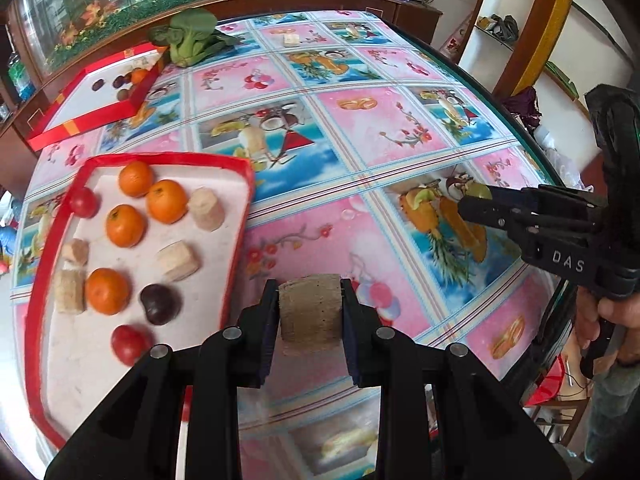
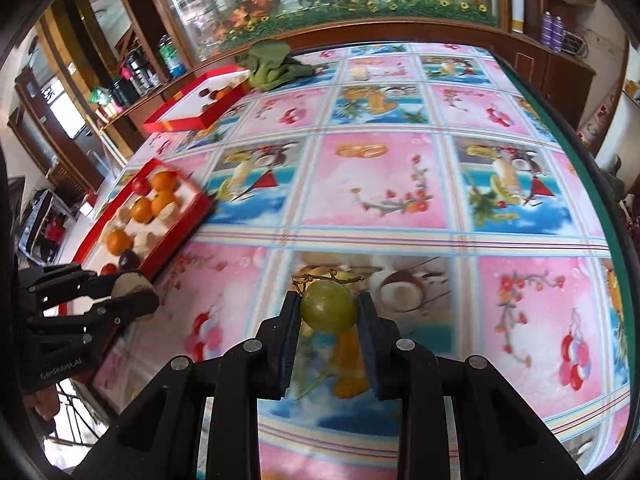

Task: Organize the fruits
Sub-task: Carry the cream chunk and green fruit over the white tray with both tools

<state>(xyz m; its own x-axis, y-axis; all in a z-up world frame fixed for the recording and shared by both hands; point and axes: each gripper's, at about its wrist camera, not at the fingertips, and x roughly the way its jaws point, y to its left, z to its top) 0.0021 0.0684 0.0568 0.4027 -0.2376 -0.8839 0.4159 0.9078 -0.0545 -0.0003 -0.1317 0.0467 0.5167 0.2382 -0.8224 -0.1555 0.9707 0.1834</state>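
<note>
My left gripper [image 1: 310,300] is shut on a beige cylindrical fruit chunk [image 1: 310,314], held above the table just right of the near red tray [image 1: 240,216]. That tray holds several oranges [image 1: 166,201], red and dark fruits and beige chunks. My right gripper [image 2: 329,304] is shut on a green grape [image 2: 329,306] with a bit of stem, above the table's middle front. In the left wrist view the right gripper [image 1: 470,200] shows at the right with the grape [image 1: 480,191]. In the right wrist view the left gripper [image 2: 134,292] shows at the left beside the near tray [image 2: 188,216].
A second red tray [image 1: 100,114] with a few fruits lies at the far left, also in the right wrist view [image 2: 192,120]. A leafy green vegetable [image 1: 188,38] lies behind it. The table's right edge [image 1: 520,128] has a dark green rim. A wooden cabinet [image 2: 360,28] stands behind the table.
</note>
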